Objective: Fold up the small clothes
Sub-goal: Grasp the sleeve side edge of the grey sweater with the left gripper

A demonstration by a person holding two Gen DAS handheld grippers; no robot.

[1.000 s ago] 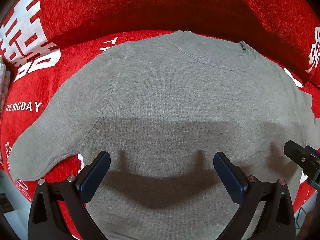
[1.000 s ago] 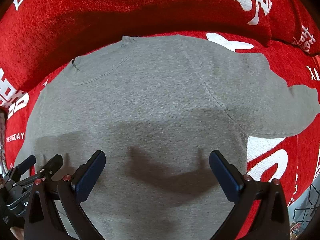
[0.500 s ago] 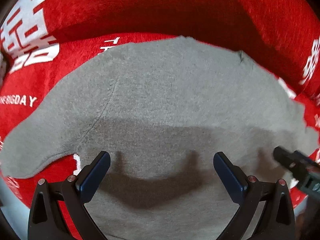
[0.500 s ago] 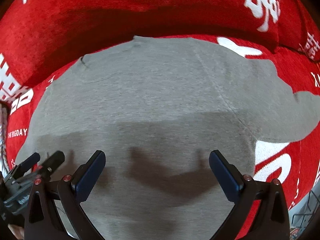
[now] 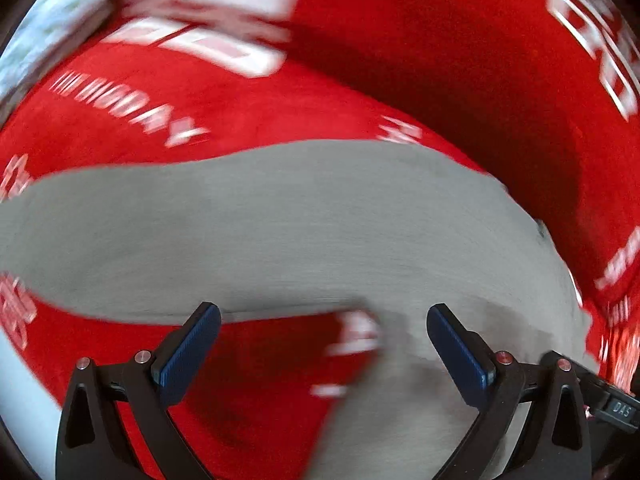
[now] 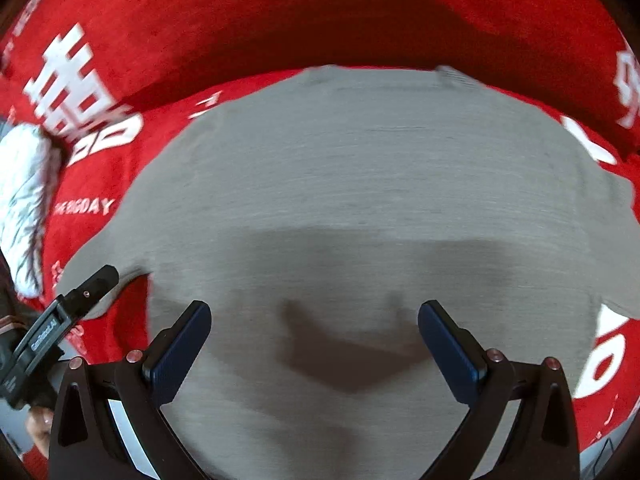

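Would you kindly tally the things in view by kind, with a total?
Grey knit sweater: 1
Red plush cover with white lettering: 1
White padded item at the left edge: 1
Handheld grippers, left and right, both open: 2
Total: 5

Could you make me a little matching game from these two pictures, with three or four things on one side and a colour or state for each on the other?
Things:
1. knitted sweater
2. plush blanket with white lettering
3. left claw
4. fluffy bundle at the left edge of the right view

Colour or state:
A. red
B. white with dark streaks
C. grey, spread flat
D. open, nothing between its fingers

Pairs: 1-C, 2-A, 3-D, 4-B
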